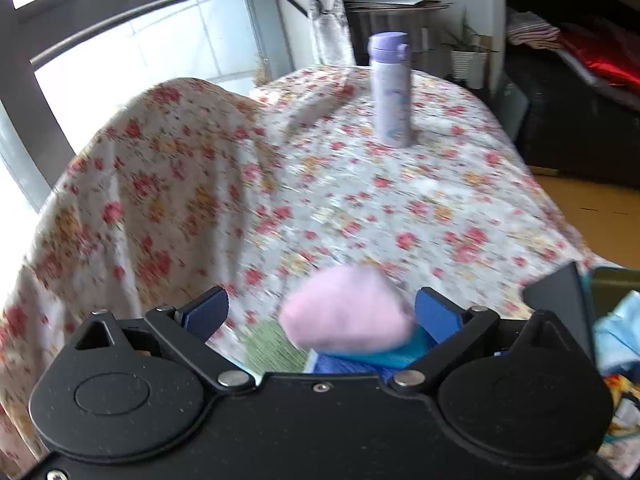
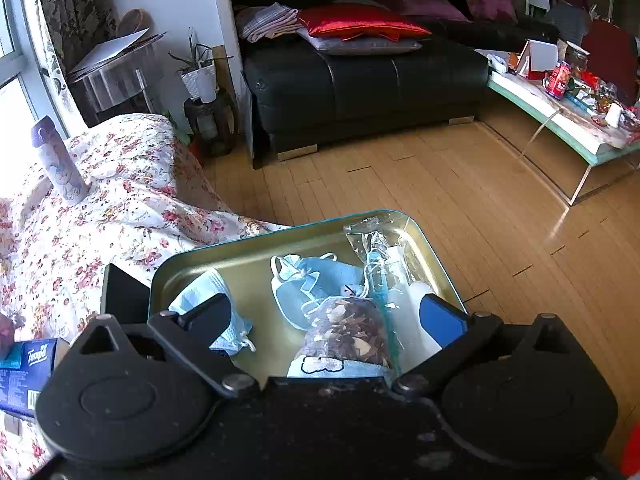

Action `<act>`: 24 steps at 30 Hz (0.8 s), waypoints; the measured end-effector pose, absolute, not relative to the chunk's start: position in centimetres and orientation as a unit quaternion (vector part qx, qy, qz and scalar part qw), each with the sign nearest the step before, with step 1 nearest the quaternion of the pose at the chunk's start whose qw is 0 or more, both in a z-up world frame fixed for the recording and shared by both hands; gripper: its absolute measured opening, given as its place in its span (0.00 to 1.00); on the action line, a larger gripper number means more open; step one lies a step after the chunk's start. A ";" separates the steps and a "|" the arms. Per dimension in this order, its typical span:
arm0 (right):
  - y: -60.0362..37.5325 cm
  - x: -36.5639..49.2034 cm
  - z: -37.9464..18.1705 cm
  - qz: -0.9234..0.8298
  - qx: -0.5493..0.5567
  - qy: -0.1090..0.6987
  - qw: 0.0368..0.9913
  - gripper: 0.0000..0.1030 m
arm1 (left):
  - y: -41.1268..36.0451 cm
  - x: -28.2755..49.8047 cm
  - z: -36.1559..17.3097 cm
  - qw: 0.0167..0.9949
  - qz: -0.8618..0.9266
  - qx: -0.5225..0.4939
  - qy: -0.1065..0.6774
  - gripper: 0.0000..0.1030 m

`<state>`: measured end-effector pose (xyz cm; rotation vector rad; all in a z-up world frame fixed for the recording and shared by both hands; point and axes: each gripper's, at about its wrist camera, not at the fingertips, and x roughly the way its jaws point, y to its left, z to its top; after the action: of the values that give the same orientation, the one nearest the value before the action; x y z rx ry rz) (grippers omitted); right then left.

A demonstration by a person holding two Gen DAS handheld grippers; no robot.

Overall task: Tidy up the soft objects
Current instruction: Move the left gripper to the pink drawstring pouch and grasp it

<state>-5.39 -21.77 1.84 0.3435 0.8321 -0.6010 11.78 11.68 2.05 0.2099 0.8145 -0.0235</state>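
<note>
Your left gripper (image 1: 322, 312) has its fingers spread wide, with a soft pink fuzzy pouch (image 1: 347, 314) between them resting on a blue tissue pack (image 1: 360, 360), touching neither pad. Your right gripper (image 2: 326, 316) is also spread, empty, above a gold metal tray (image 2: 248, 256) holding blue face masks (image 2: 316, 280) and a clear potpourri bag (image 2: 346, 330). Beyond stands a tall lilac bottle (image 1: 390, 90) on the floral tablecloth (image 1: 320, 200).
</note>
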 end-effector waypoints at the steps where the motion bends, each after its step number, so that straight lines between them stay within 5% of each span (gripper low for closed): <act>1: -21.7 -5.4 1.8 -0.286 0.163 0.397 0.857 0.99 | 11.8 12.2 1.9 0.912 -0.007 0.106 0.395 0.95; 12: -20.9 -4.4 1.3 -0.278 0.144 0.414 0.855 0.99 | 11.3 14.9 -0.8 0.894 -0.014 0.127 0.430 0.96; 14: -20.8 -4.3 1.3 -0.277 0.140 0.417 0.854 0.99 | 11.3 14.9 -0.9 0.892 -0.022 0.124 0.434 0.90; 16: -20.8 -4.2 1.2 -0.277 0.139 0.419 0.854 0.99 | 11.4 14.7 -0.8 0.891 -0.038 0.115 0.437 0.61; 17: -20.7 -4.1 1.1 -0.276 0.139 0.420 0.854 0.99 | 11.4 14.6 -0.7 0.891 -0.045 0.112 0.438 0.56; 24: -20.6 -4.0 1.0 -0.274 0.136 0.422 0.854 0.99 | 11.8 12.4 -0.4 0.893 -0.058 0.116 0.431 0.50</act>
<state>-4.03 -20.64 1.03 0.2865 0.8867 -0.5768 12.44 11.77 -0.38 0.2411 0.8948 -0.1214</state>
